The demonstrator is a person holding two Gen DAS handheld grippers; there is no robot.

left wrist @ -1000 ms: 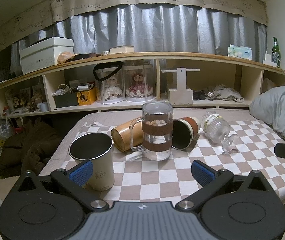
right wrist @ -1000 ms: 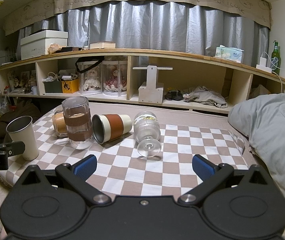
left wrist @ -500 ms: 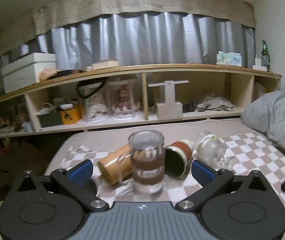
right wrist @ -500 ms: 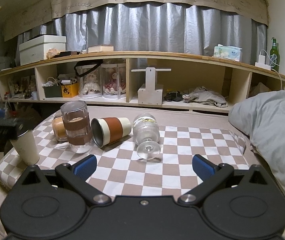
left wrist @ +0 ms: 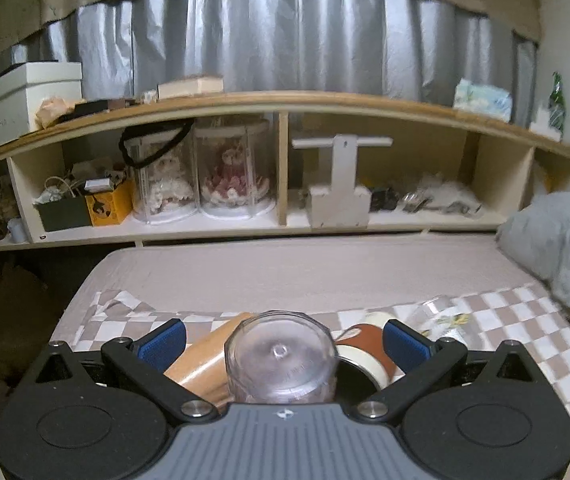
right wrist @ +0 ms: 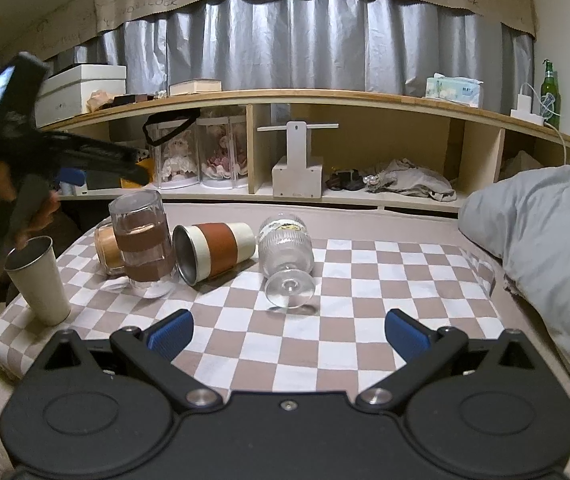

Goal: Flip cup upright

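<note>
An upside-down glass mug [right wrist: 143, 240] with brown bands stands on the checked cloth [right wrist: 365, 320]. Beside it lie an orange-brown cup [right wrist: 107, 248], a red-and-cream steel cup [right wrist: 215, 250] and a stemmed glass [right wrist: 287, 258], all on their sides. A steel cup [right wrist: 39, 280] stands upright at the left. My left gripper [left wrist: 283, 344] is open and raised above the mug [left wrist: 281, 360], whose base sits between its fingers in the left wrist view. It also shows in the right wrist view [right wrist: 101, 160]. My right gripper [right wrist: 287, 330] is open and empty, short of the stemmed glass.
A long wooden shelf [right wrist: 325, 98] with doll cases, boxes and clutter runs along the back. A grey duvet [right wrist: 545, 232] is piled at the right. The bed's left edge drops off beside the steel cup.
My left gripper has risen and moved forward over the upside-down mug, which now sits low between its fingers. My right gripper has edged slightly closer to the cups.
</note>
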